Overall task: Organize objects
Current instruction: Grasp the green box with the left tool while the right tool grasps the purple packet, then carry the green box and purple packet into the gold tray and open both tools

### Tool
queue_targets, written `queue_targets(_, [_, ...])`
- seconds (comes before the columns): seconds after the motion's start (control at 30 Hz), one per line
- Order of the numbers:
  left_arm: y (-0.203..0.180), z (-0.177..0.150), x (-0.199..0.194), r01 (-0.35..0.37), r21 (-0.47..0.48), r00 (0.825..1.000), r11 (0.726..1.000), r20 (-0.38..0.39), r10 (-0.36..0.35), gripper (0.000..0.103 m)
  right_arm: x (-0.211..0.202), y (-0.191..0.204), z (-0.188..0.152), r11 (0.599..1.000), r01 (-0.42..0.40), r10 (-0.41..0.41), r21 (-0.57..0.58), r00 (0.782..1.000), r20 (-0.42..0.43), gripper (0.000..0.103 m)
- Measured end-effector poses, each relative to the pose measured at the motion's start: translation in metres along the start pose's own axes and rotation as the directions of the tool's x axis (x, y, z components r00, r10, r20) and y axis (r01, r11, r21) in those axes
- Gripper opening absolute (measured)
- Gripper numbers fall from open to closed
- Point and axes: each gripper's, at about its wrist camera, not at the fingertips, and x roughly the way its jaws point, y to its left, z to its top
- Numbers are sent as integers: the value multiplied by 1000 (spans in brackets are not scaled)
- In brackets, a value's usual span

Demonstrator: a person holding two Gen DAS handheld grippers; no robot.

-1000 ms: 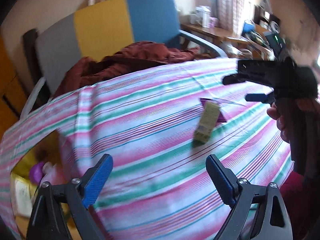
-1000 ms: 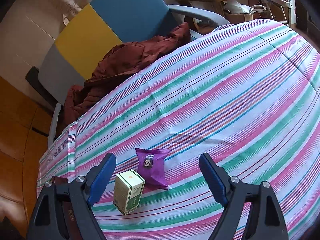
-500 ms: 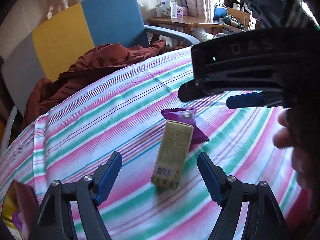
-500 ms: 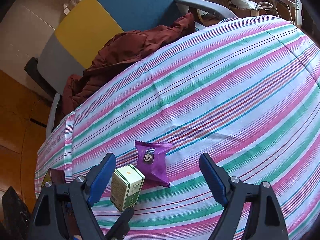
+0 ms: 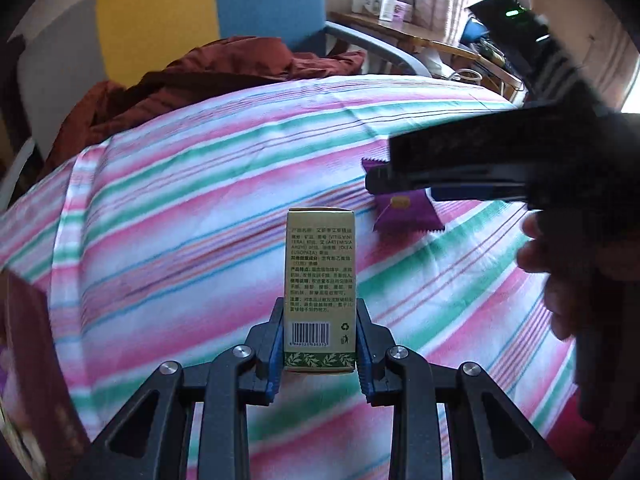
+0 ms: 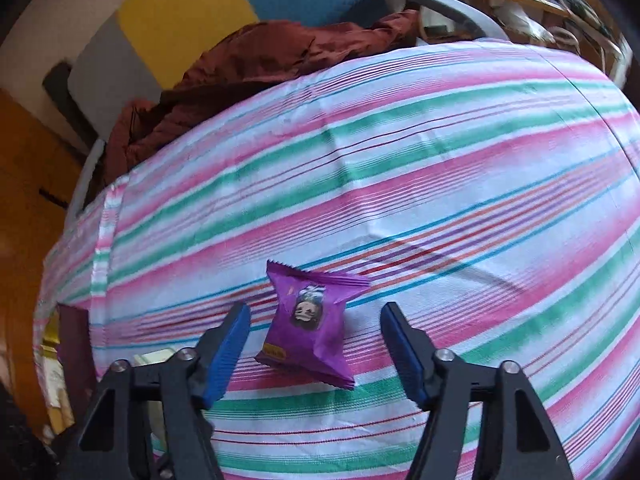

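My left gripper [image 5: 320,340] is shut on a small olive-green carton [image 5: 320,280] with printed text and a barcode, gripped at its lower end. A purple snack packet [image 6: 312,320] lies flat on the striped tablecloth [image 6: 400,160], between the blue pads of my open right gripper [image 6: 316,344]. In the left wrist view the packet [image 5: 404,212] lies past the carton, half hidden by the black right gripper body [image 5: 480,160] and the hand holding it. A corner of the carton [image 6: 154,358] shows behind the right gripper's left finger.
A dark red box [image 5: 36,360] with items inside stands at the table's left edge; it also shows in the right wrist view [image 6: 76,344]. A chair [image 5: 180,20] with a maroon garment [image 5: 200,76] stands behind the table. A cluttered wooden desk [image 5: 420,36] is far right.
My left gripper closed on the green carton, which had been lying between its open fingers. My right gripper dropped forward so that the purple packet now lies between its fingers.
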Motion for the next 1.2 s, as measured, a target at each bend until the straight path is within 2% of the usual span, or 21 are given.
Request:
queue_targets(0.03, [1, -4, -3, -2, -10, 1000, 1000, 0, 2, 30, 5, 4, -2, 999, 26, -26, -30, 1000, -14, 44])
queue_targets(0.1, [3, -9, -8, -5, -20, 1000, 1000, -2, 5, 30, 5, 9, -5, 994, 71, -72, -81, 997, -4, 38])
queue_targets(0.13, [4, -12, -14, -10, -27, 1000, 1000, 0, 10, 30, 5, 8, -5, 995, 57, -58, -77, 998, -9, 35])
queue_targets(0.27, [9, -22, -37, -12, -49, 999, 999, 33, 14, 30, -5, 5, -5, 997, 38, -38, -74, 999, 9, 34])
queue_targets(0.47, [27, -31, -81, -21, -89, 995, 996, 98, 30, 30, -19, 27, -12, 984, 0, 8, -179, 999, 45, 34])
queue_targets(0.7, [66, -54, -138, -45, -168, 981, 985, 177, 75, 30, -27, 58, -27, 961, 23, -8, -277, 999, 52, 34])
queue_targets(0.77, [84, -61, -152, -55, -208, 977, 977, 192, 96, 30, -33, 68, -28, 958, 5, 12, -286, 998, 57, 34])
queue_targets(0.97, [143, -95, -188, -98, -334, 957, 938, 227, 180, 30, -62, 130, -50, 923, -98, 133, -371, 989, 70, 34])
queue_targets(1.07, [174, -117, -198, -154, -393, 945, 906, 210, 252, 30, -76, 171, -68, 892, -168, 214, -421, 975, 65, 34])
queue_targets(1.2, [209, -147, -208, -238, -469, 917, 850, 180, 356, 30, -84, 225, -97, 839, -247, 301, -484, 953, 35, 34])
